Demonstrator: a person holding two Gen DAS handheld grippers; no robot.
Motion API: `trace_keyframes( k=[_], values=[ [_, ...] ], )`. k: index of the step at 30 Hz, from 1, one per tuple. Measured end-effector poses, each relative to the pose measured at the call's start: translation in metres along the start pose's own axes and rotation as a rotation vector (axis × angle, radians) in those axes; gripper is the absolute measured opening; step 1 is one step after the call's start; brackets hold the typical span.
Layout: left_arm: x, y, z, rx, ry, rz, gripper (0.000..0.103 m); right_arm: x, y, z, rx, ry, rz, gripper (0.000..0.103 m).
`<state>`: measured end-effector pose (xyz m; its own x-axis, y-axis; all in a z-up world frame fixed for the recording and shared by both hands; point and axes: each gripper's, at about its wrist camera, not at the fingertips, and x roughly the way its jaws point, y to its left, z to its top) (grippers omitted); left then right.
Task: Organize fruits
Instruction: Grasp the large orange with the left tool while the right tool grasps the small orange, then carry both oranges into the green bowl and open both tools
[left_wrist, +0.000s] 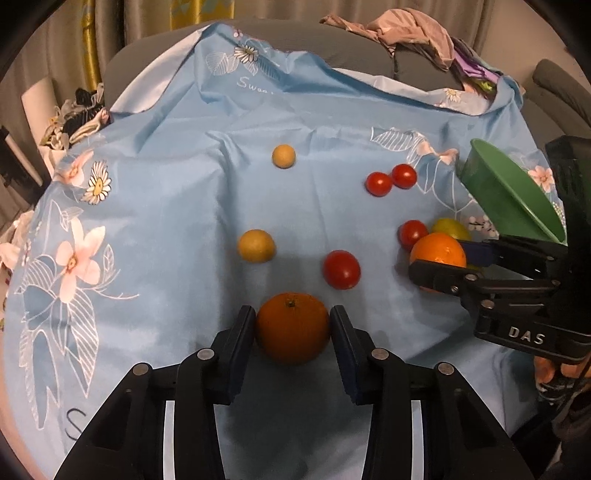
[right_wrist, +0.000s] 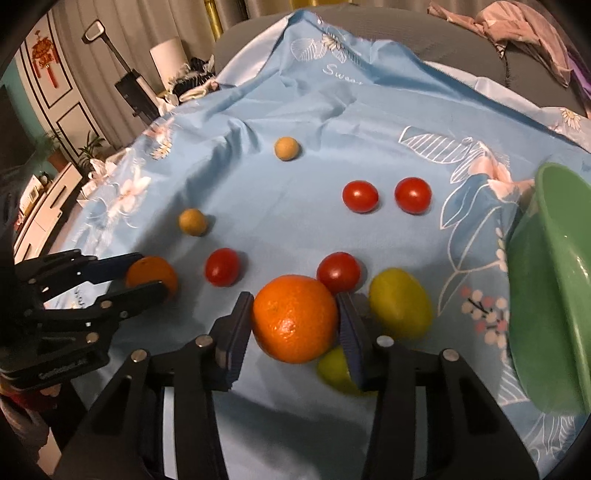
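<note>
Two claws, one orange each

The left claw (left_wrist: 292, 325) is closed on an orange (left_wrist: 292, 326) resting on the blue floral cloth (left_wrist: 184, 206); the right claw (right_wrist: 295, 321) grips another orange (right_wrist: 295, 318). The green bowl (right_wrist: 554, 295) lies nearer the right claw, just beyond the lemons (right_wrist: 400, 302).

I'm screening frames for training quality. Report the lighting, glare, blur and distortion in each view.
Left wrist view: dim, warm light; strong fisheye bending with dark corners; the orange between the left gripper pads is sharp, and the green bowl at the edge looks stretched. Right wrist view: same curvature; glare on the orange in the right gripper; the yellow-green fruit looks slightly soft.
</note>
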<state>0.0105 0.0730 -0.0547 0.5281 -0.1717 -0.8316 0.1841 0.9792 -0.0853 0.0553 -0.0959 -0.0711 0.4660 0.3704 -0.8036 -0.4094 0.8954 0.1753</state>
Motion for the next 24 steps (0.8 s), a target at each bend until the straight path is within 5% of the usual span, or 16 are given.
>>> trace_keyframes(
  k=[13, 24],
  values=[
    [-0.041, -0.043, 0.018, 0.064, -0.087, -0.051, 0.042, -0.080, -0.013, -0.007, 0.044, -0.156, 0.006, 0.045],
    [-0.052, -0.110, 0.057, 0.194, -0.173, -0.179, 0.042, -0.140, -0.079, -0.023, 0.182, -0.283, -0.135, 0.045]
  ],
)
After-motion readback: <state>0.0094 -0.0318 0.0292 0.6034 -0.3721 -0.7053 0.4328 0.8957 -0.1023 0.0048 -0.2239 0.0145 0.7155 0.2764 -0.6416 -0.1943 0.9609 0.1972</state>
